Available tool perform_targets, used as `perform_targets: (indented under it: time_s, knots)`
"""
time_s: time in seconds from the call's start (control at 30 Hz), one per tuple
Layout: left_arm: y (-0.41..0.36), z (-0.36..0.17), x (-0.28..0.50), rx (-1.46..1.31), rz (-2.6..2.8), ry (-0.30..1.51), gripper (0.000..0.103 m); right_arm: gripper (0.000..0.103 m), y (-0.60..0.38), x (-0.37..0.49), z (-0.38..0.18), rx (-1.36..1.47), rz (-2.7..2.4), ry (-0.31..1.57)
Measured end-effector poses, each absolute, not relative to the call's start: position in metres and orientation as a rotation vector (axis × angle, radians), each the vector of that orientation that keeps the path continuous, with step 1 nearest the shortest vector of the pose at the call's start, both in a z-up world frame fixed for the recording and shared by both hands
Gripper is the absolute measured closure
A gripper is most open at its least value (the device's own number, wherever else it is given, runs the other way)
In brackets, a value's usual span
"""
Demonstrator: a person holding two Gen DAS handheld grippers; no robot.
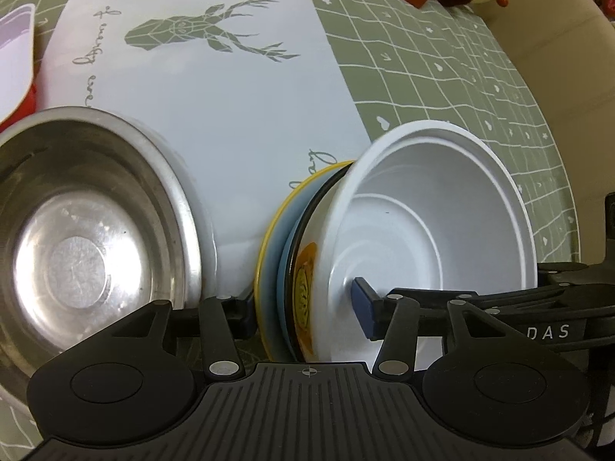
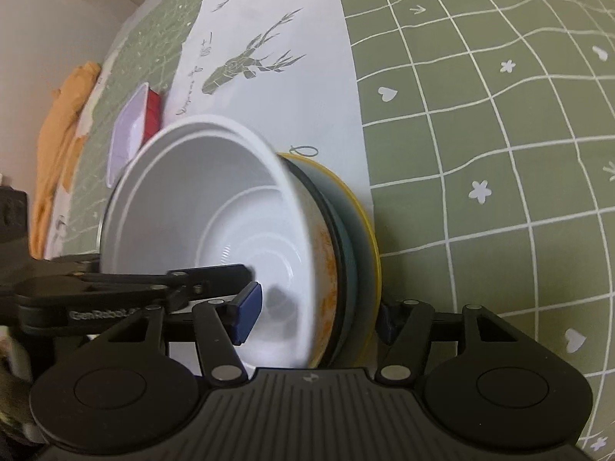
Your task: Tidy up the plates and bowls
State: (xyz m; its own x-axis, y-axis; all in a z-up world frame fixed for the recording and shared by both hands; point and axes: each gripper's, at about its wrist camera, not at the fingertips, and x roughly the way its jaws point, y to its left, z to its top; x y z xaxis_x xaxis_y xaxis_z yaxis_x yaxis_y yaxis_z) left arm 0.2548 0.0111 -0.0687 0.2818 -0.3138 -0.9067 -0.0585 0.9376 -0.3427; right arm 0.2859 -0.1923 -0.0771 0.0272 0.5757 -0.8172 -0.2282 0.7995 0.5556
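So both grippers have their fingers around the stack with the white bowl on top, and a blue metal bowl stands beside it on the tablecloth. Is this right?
Not quite: the bowl beside the stack is bare stainless steel, not blue, as the left wrist view shows. The rest stands: the left gripper and the right gripper both straddle the stack with the white bowl on top, on the tablecloth.

My left outer finger hides behind the yellow-rimmed plate (image 1: 265, 265), the steel bowl (image 1: 88, 246) runs off the frame's left edge, and the white bowl's (image 2: 215, 207) near rim blurs.
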Motion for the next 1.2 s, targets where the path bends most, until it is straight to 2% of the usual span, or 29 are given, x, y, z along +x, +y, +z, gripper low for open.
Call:
perform_targets:
  time_s: [0.23,0.7,0.97,1.2]
  knots:
    - [0.012,-0.067,0.257,-0.349,-0.168,1.302,0.05,0.036,-0.187,0.285,-0.074,0.313,0.615,1.413]
    - [0.011,-0.047,0.255,-0.326,-0.177,1.297,0.05,0.036,-0.187,0.284,-0.059,0.342,0.596,1.418]
    - [0.024,-0.01,0.245,-0.327,-0.193,1.21,0.05,0.035,-0.178,0.279,-0.019,0.311,0.593,1.345]
    - [0.066,0.019,0.225,-0.35,-0.158,1.133,0.048,0.035,-0.142,0.271,0.017,0.258,0.641,1.292]
